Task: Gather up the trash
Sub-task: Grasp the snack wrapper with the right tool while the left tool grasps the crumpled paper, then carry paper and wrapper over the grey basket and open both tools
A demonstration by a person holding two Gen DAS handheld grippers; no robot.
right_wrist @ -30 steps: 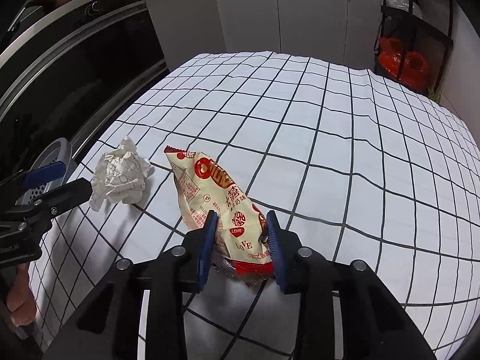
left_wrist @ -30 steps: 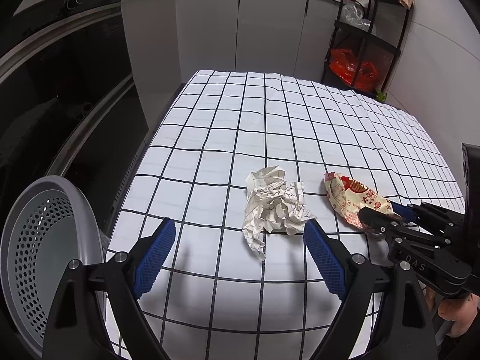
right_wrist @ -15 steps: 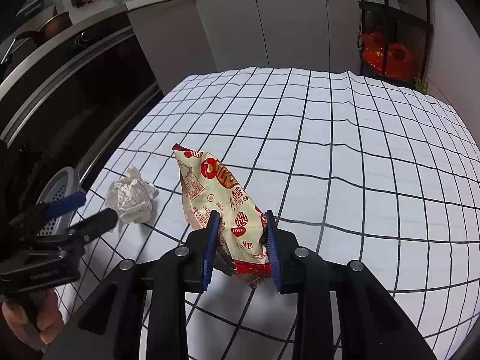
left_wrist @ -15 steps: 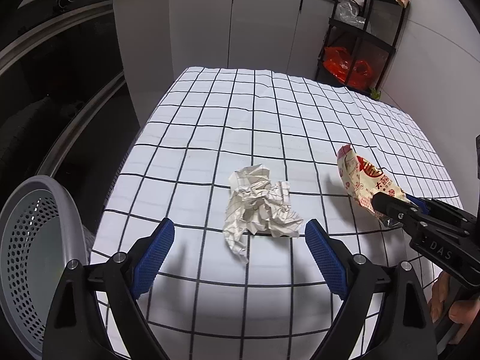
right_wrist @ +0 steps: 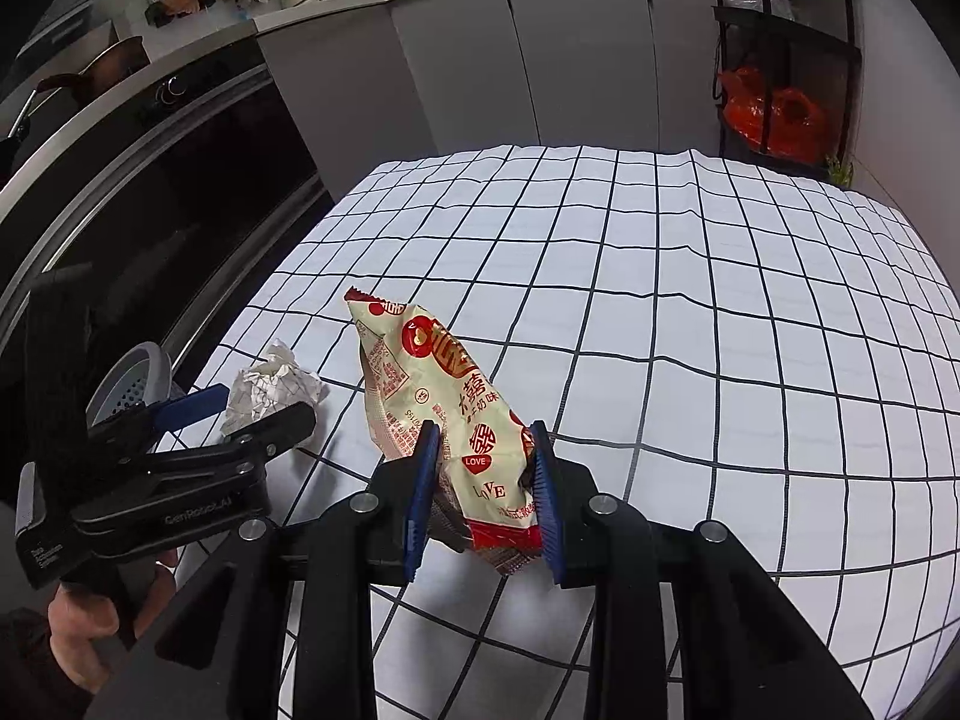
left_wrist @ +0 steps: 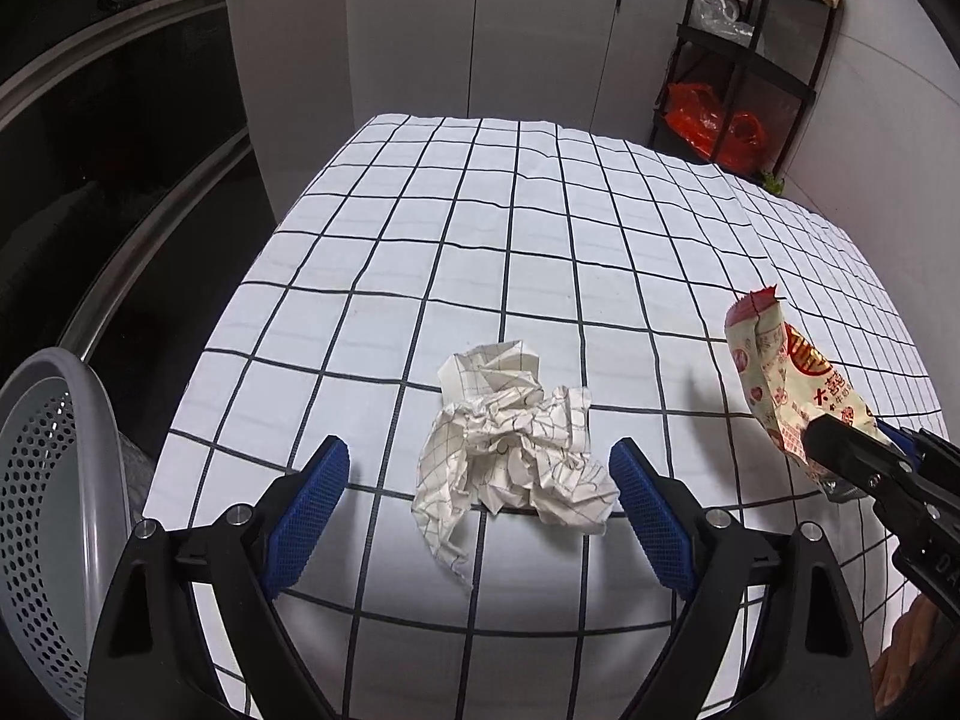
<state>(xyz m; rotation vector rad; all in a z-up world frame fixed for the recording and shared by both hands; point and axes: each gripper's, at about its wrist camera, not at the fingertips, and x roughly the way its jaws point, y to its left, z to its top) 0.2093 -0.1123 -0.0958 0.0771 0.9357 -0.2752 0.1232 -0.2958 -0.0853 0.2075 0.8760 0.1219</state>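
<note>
1. Right gripper: its blue fingers are clamped on the lower end of the snack wrapper, which is held tilted above the table, torn top pointing away from the camera.
2. Left gripper: fingers are set wide apart and hold nothing; they sit low over the near part of the table.
3. Crumpled paper: lies on the checked tablecloth, between the left fingers and just ahead of them.
4. Perforated grey bin: stands off the table's left edge, beside the left gripper.
</note>
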